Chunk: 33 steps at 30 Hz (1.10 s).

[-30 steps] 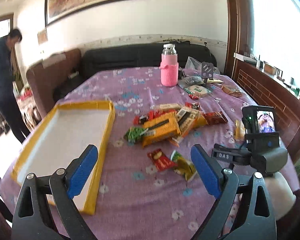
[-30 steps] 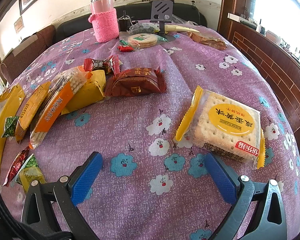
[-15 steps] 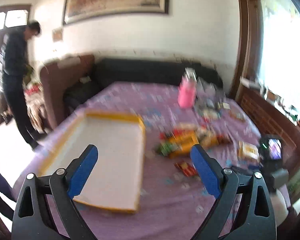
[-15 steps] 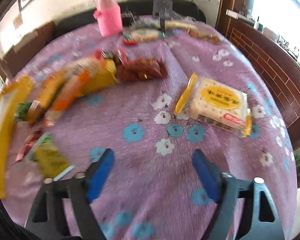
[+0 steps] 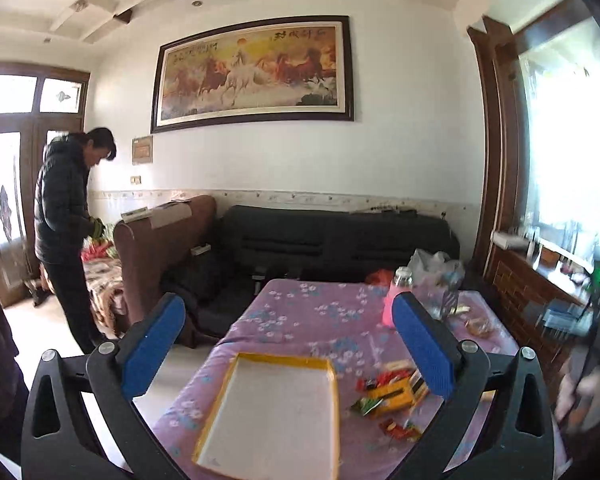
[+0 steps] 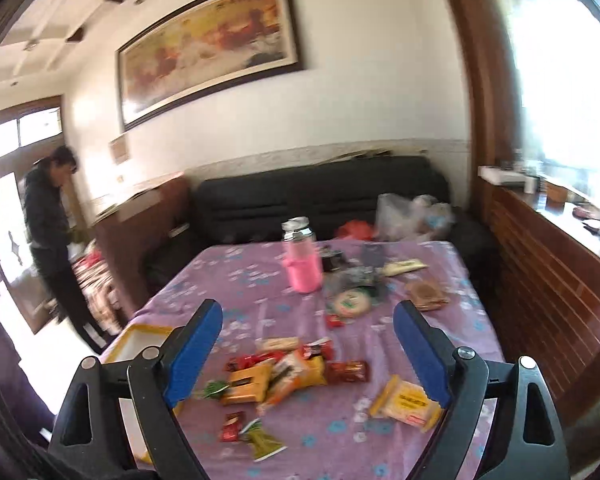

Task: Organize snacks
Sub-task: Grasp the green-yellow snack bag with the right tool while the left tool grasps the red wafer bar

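A pile of snack packets (image 6: 278,376) lies mid-table on the purple flowered cloth; it also shows in the left wrist view (image 5: 392,394). A cracker pack (image 6: 406,404) lies apart to its right. Small red and green packets (image 6: 252,438) lie nearer me. A white tray with a yellow rim (image 5: 276,416) lies at the left, empty; its corner shows in the right wrist view (image 6: 140,340). My left gripper (image 5: 288,348) is open and empty, high above the tray. My right gripper (image 6: 308,350) is open and empty, high above the snacks.
A pink-sleeved bottle (image 6: 302,260), a round cracker pack (image 6: 352,302), a brown packet (image 6: 426,294) and plastic bags (image 6: 412,216) sit at the table's far end. A black sofa (image 5: 332,236) stands behind it. A person (image 5: 66,228) stands at the left.
Both grippers have lifted up and pulled back from the table, so the room and whole table now show. Both stay open and empty.
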Available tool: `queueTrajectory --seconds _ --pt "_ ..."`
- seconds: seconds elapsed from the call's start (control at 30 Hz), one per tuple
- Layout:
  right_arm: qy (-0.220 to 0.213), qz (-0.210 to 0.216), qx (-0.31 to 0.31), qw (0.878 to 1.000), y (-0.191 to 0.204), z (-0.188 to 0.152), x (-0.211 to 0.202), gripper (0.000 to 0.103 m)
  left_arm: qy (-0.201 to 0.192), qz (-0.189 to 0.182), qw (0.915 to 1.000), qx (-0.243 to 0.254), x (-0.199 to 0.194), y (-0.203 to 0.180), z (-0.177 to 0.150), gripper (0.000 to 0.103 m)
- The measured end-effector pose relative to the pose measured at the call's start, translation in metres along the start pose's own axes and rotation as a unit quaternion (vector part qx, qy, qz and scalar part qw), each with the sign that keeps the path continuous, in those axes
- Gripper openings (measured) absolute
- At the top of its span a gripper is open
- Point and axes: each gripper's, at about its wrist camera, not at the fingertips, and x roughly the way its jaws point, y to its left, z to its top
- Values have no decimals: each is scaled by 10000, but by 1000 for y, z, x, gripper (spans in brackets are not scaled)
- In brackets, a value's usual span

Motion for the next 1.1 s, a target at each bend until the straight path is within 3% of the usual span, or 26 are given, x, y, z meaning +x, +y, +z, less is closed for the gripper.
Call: queueTrajectory --seconds 0.1,0.23,0.3,0.33,0.4,0.47,0.53,0.67,0.73,0.87,1.03,1.1 --pt "549 247 -220 9979 16 -26 33 87 388 -271 9984 -313 31 -1 -22 103" --pt "1603 707 -421 9836 34 -104 105 64 1277 -622 9896 -224 90 -25 -84 103" --pt "2081 962 -298 9729 36 -140 136 59 1640 -740 9835 -162 111 -39 -112 103" --pt "2233 1040 -268 9688 36 -151 148 53 1858 -878 9785 -155 123 -48 -127 101" --pt "2432 1154 -345 9625 43 -171 168 51 2193 -1179 9681 -288 141 -60 -145 82" --pt "2494 1097 -517 9608 50 -182 181 52 2665 -1406 9523 -474 161 -71 -166 67" --pt "2568 1185 -688 9567 59 -192 193 52 2941 -1447 9426 -641 175 -79 -182 67" --pt "2531 1231 -1030 9540 72 -204 202 50 3169 -1455 9343 -741 192 -93 -200 67" --pt "2463 1166 -1181 9549 79 -209 202 35 3300 -1365 9317 -673 200 -102 -210 67" --pt "2327 1315 -1079 9576 72 -208 199 32 3577 -1366 9224 -506 221 -119 -228 67" --pt "2233 1287 -546 9647 45 -196 195 29 3899 -1057 9148 29 249 -143 -256 47" --pt "2165 1218 -278 9683 29 -189 194 29 3991 -1033 9111 57 257 -145 -265 46"
